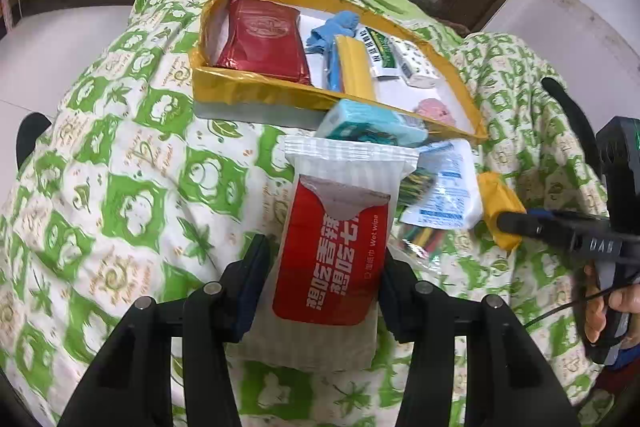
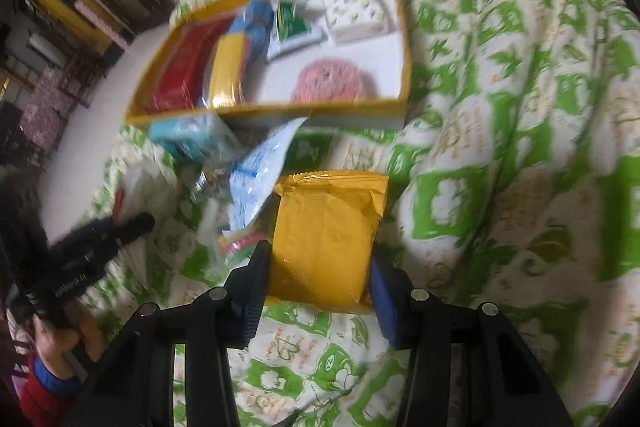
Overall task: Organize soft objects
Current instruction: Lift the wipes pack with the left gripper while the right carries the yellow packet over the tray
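The left gripper is clamped on a red-and-white wet wipe pack, held above the green patterned quilt just short of the yellow-rimmed tray. The right gripper grasps a yellow packet by its sides, near the tray's front edge.

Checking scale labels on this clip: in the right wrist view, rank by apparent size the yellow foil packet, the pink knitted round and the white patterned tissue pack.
1. Yellow foil packet, largest, though it sits nearest the camera, between the right gripper's pads.
2. Pink knitted round and white patterned tissue pack: they look alike; motion blur prevents ranking.
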Demonstrator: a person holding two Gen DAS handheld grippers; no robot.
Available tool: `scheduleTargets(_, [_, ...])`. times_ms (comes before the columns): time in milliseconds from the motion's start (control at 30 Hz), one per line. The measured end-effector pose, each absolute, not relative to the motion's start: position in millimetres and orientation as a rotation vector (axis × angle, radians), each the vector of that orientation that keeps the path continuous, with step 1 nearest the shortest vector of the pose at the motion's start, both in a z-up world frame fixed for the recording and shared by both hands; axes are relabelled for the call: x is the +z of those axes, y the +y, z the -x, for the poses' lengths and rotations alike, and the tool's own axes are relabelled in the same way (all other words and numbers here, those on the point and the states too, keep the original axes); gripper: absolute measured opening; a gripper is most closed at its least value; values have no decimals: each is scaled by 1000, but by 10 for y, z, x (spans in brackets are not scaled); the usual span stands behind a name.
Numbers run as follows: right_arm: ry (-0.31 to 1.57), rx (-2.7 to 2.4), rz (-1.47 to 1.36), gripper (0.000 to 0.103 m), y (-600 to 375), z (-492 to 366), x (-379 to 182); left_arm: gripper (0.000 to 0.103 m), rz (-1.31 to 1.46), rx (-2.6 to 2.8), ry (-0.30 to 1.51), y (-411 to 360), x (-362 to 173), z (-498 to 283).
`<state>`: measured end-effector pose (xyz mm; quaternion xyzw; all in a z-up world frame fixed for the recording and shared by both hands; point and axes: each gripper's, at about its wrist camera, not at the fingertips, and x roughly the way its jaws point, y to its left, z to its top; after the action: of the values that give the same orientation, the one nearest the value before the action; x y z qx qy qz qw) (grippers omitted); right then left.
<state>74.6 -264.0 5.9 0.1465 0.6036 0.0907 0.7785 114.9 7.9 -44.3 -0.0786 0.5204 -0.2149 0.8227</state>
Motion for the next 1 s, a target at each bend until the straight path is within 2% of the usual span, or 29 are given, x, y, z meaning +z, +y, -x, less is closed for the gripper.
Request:
scheduleTargets(600, [1102, 149, -424, 50, -2986, -861, 533, 49, 189, -456, 1071, 66, -371, -1110])
scheduleTargets(1000, [1129, 175, -375, 50, -2824, -856, 329, 49, 226, -459, 1059, 44, -383, -1110])
